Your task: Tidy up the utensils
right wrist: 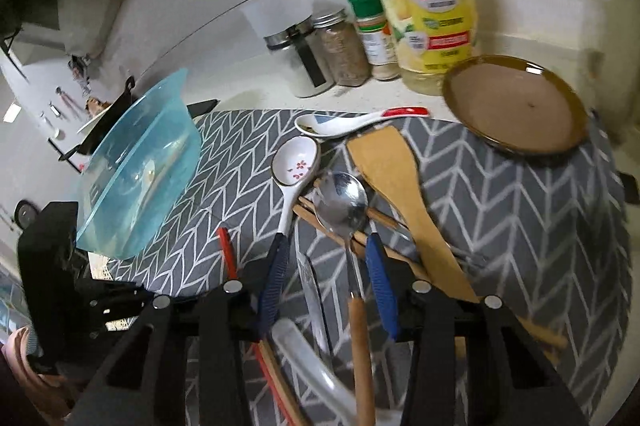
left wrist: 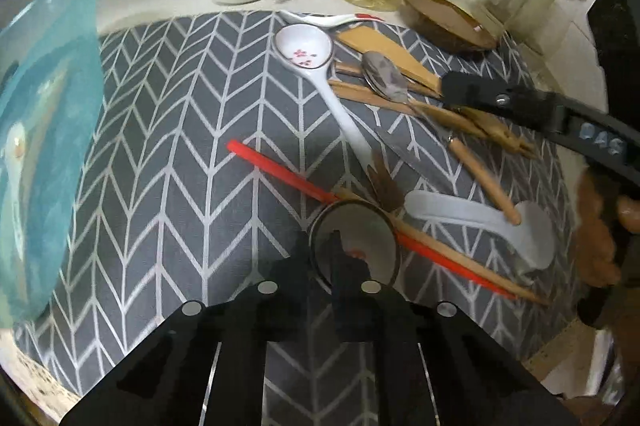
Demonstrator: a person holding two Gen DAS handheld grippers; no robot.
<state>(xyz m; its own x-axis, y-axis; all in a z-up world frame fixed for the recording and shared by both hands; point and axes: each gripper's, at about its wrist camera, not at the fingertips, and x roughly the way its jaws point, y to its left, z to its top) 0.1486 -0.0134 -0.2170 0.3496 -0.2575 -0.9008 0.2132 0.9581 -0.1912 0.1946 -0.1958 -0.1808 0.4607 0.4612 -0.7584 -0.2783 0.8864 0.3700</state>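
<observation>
The right gripper, blue-padded jaws apart, straddles the wooden-handled steel spoon atop the utensil pile on the grey chevron mat, apparently to lift it first, while the left gripper appears clamped on a small round brown-rimmed spoon bowl.

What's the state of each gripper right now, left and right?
Left gripper: cannot be told; its fingertips sit over a small round dish and the jaws are unclear.
Right gripper: open, blue fingers either side of the metal spoon, not closed on it.
</observation>
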